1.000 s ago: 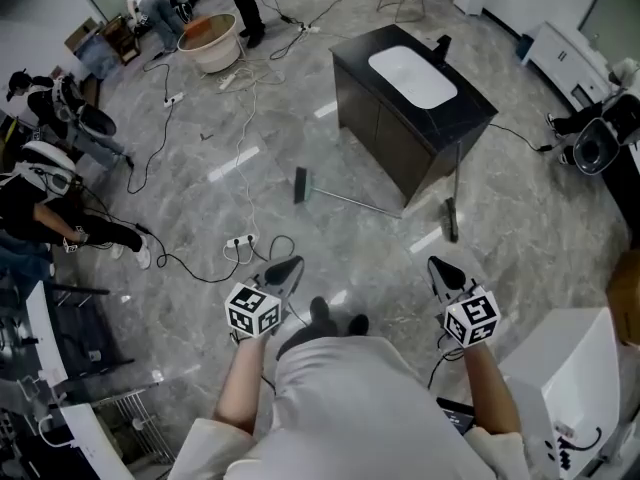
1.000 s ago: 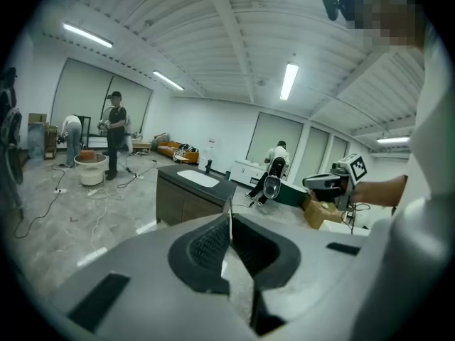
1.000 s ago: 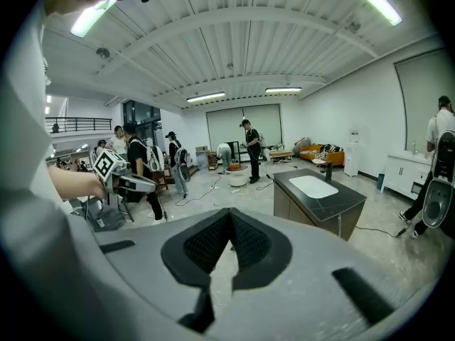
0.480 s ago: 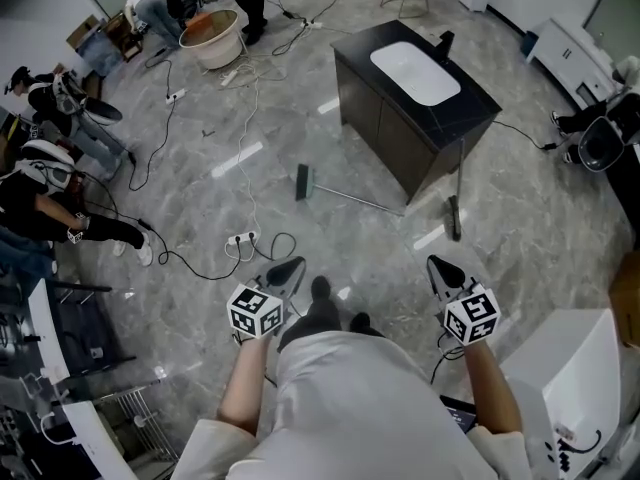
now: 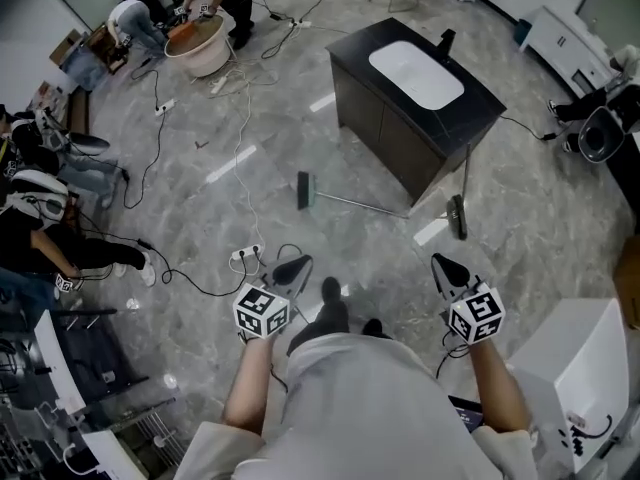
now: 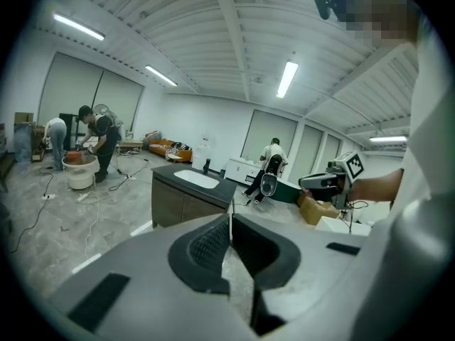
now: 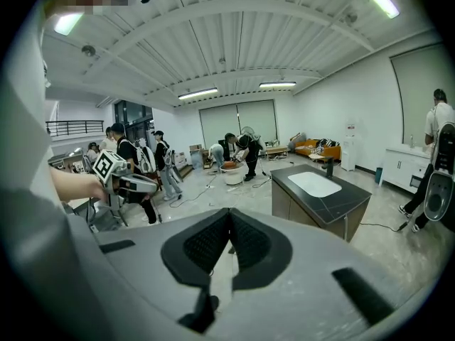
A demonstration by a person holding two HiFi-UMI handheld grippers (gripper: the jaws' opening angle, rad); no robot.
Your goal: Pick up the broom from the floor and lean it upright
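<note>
The broom [image 5: 330, 198] lies flat on the grey marble floor, its dark green head at the left and its thin handle running right toward the black sink cabinet [image 5: 470, 118]. My left gripper [image 5: 291, 268] and right gripper [image 5: 446, 268] are held out over the floor short of the broom, one on each side of my body. Both are shut with nothing between their pads. In the left gripper view the shut left gripper [image 6: 229, 234] points at the cabinet [image 6: 186, 194], with the right gripper [image 6: 321, 183] off to the side. The right gripper view shows the shut right gripper [image 7: 229, 239].
A second long-handled tool [image 5: 459, 213] leans against the cabinet's right corner. A power strip [image 5: 246, 255] and cables trail over the floor by my left gripper. Seated people [image 5: 45, 228] are at the left, others around a tub [image 5: 197, 43] far left. A white unit [image 5: 570, 368] stands at the right.
The person has stepped forward toward the broom, carrying both grippers along. The broom and cabinet now sit a little nearer in the head view. Both grippers stay shut.
</note>
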